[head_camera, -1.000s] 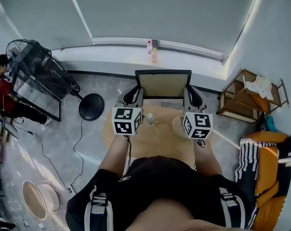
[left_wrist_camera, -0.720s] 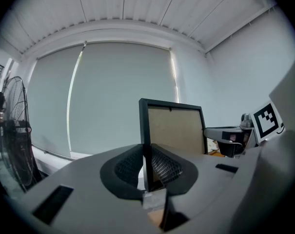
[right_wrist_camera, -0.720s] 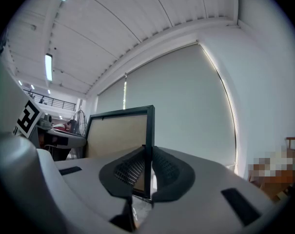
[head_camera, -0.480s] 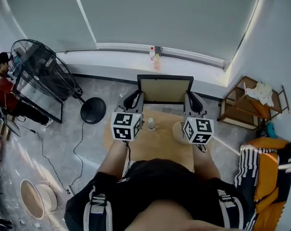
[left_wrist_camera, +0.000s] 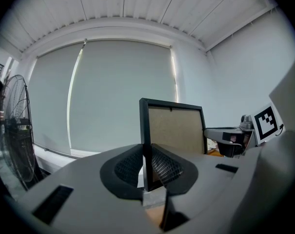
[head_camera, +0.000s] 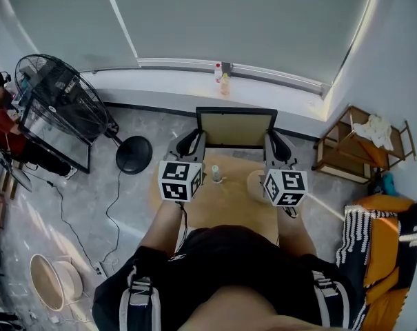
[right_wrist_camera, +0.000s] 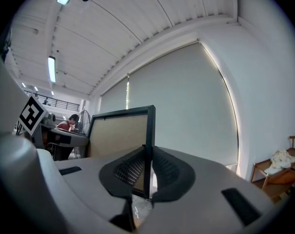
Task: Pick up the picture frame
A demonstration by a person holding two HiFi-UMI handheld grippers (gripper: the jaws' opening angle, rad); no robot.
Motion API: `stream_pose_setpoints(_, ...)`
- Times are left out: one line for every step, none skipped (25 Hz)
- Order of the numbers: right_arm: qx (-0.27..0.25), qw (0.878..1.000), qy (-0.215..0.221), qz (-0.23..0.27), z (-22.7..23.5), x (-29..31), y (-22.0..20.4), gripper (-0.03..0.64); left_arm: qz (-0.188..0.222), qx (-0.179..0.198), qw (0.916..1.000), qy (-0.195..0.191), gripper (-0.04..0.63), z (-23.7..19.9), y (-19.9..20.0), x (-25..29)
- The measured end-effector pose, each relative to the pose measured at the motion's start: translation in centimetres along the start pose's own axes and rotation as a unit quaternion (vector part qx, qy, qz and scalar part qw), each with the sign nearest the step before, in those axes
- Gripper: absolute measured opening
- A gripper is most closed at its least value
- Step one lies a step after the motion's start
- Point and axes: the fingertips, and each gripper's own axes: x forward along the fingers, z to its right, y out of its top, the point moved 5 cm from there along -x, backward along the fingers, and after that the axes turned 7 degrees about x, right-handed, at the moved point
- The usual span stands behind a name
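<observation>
The picture frame (head_camera: 236,127) stands upright in the air over the far edge of the round wooden table (head_camera: 222,202), its black border around a tan backing board that faces the person. It is held by its 2 side rails. The left gripper (left_wrist_camera: 147,168) is clamped on the left rail, the thin black edge pinched between the 2 ribbed pads (left_wrist_camera: 164,165). The right gripper (right_wrist_camera: 146,172) is clamped the same way on the right rail. Both point roughly level toward the far wall, with their marker cubes nearest the person.

Under and just nearer than the frame, a small bottle (head_camera: 216,173) stands on the table, with a pale round object (head_camera: 255,183) to its right (too small to name). Beyond, a windowsill (head_camera: 160,81) runs along the far wall under a drawn blind. A floor fan (head_camera: 60,98) stands at far left, a wooden shelf (head_camera: 353,143) at right.

The pick-up looks essentially done: the frame seems clear of the tabletop and carried evenly by both grippers, though its lower edge is hard to separate from the table in the head view. The next move calls for keeping both clamps firm and moving the 2 hands together at the same height, since any spread or twist between them could lever the thin rails out of the pads. It also calls for staying clear of the bottle below.
</observation>
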Motion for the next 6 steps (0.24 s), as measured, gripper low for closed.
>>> stream_pose_setpoints(0.001,1.000,0.001,-0.001,0.02,0.10,-0.08,0.063,0.000,0.001,1.0000,0.001,0.069,-0.04,0.01,0.04)
stream_pose_setpoints(0.002,1.000,0.001,-0.002,0.02,0.24,-0.13,0.063,-0.001,0.002,1.0000,0.003,0.069,-0.13,0.04,0.10)
stream_pose_setpoints(0.002,1.000,0.003,-0.004,0.00,0.37,-0.16,0.063,-0.001,0.002,1.0000,0.004,0.069,-0.24,0.07,0.14)
stream_pose_setpoints(0.003,1.000,0.005,-0.005,-0.02,0.48,-0.16,0.063,-0.001,0.002,1.0000,0.005,0.069,-0.33,0.11,0.18)
stream_pose_setpoints(0.003,1.000,0.006,-0.005,-0.03,0.57,-0.16,0.063,-0.001,0.002,1.0000,0.006,0.069,-0.41,0.16,0.20)
stream_pose_setpoints(0.003,1.000,0.008,-0.006,-0.03,0.65,-0.15,0.063,-0.001,0.002,1.0000,0.006,0.069,-0.47,0.21,0.23)
